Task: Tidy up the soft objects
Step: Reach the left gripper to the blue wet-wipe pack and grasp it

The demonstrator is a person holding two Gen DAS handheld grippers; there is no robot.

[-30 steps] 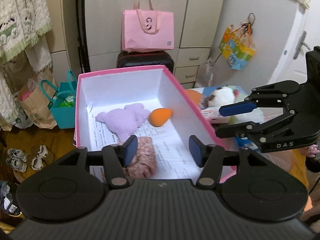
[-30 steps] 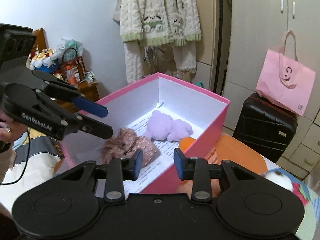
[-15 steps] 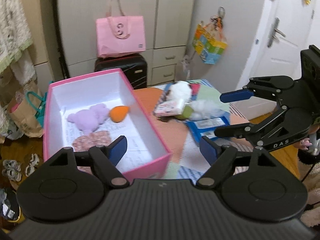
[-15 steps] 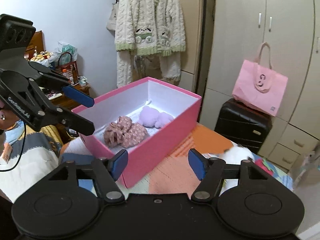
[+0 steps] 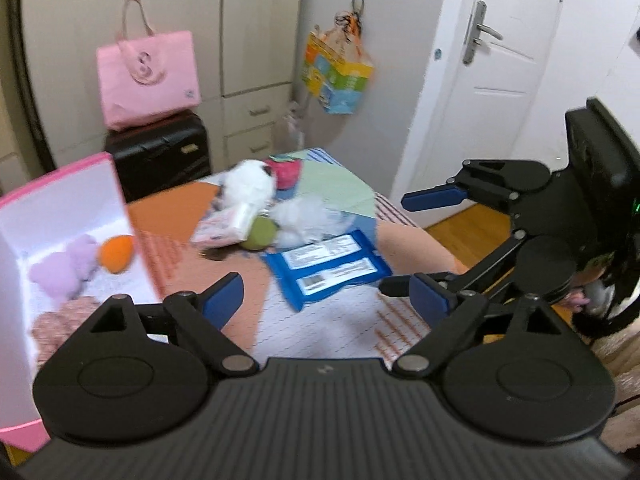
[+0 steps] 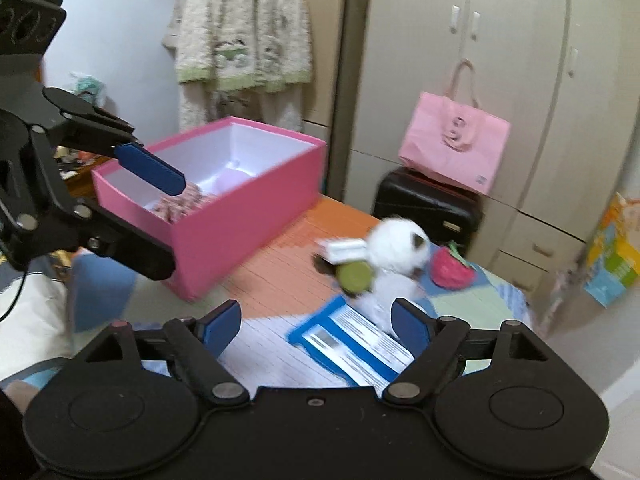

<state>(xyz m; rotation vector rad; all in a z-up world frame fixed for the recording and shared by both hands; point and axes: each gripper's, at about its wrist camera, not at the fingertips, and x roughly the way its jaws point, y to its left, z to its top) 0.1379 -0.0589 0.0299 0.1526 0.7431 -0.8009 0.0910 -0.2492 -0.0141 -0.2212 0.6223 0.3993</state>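
Blue-padded left hand-held gripper (image 5: pixel 326 294) and right hand-held gripper (image 6: pixel 316 322): both spread, empty, above the table (image 5: pixel 340 328).
Soft pile lies ahead: white plush (image 6: pixel 394 240), green ball (image 6: pixel 354 276), red toy (image 6: pixel 452 270). Judgement: pinch one plush centrally, carry to pink box (image 6: pixel 248 216).

Home bedroom: wardrobe (image 6: pixel 500 80), hanging cardigan (image 6: pixel 244 28).

Fluffy white plush toy (image 6: pixel 394 246), smooth pink cardboard box (image 6: pixel 240 216), glossy blue packet (image 5: pixel 326 266).
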